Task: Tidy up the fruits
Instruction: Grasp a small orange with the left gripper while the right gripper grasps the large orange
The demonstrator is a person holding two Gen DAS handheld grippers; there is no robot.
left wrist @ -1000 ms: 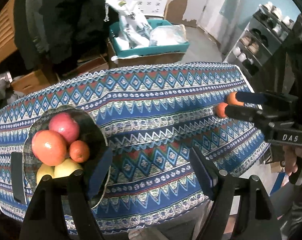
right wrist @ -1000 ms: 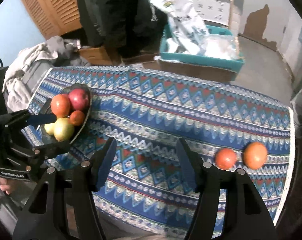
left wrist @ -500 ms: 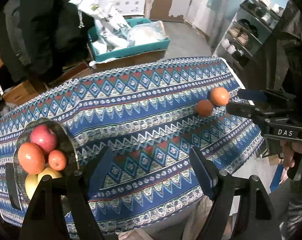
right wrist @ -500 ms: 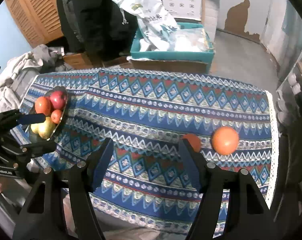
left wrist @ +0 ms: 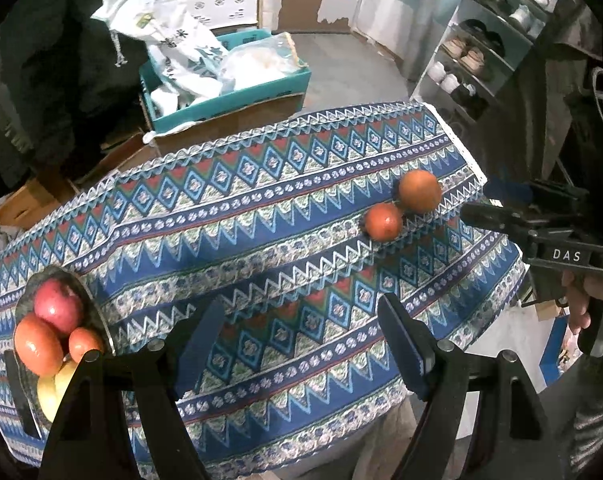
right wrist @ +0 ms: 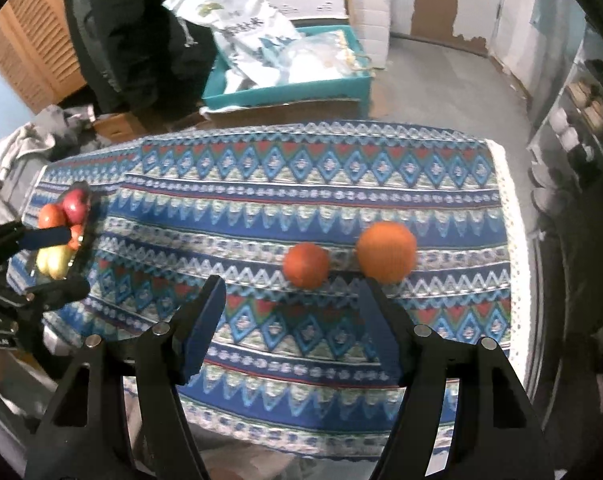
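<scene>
Two orange fruits lie side by side on the patterned tablecloth: a large orange (right wrist: 386, 252) (left wrist: 419, 191) and a smaller one (right wrist: 305, 265) (left wrist: 383, 221). A dark bowl (left wrist: 95, 312) (right wrist: 88, 236) at the table's left end holds a red apple (left wrist: 58, 306), oranges and yellow fruit. My right gripper (right wrist: 293, 320) is open and empty, just short of the two oranges; it also shows in the left wrist view (left wrist: 489, 204). My left gripper (left wrist: 301, 344) is open and empty over the table's near edge, right of the bowl.
The blue patterned tablecloth (right wrist: 301, 184) covers the whole table. Behind it on the floor stands a teal box (left wrist: 229, 92) with white bags. A shoe rack (left wrist: 485, 48) stands at the right. A grey cloth heap (right wrist: 17, 160) lies at the left.
Both grippers swung rightward. The right gripper closed in on the two oranges, which now sit larger and nearer its fingers. The bowl slid to the left edge of both views.
</scene>
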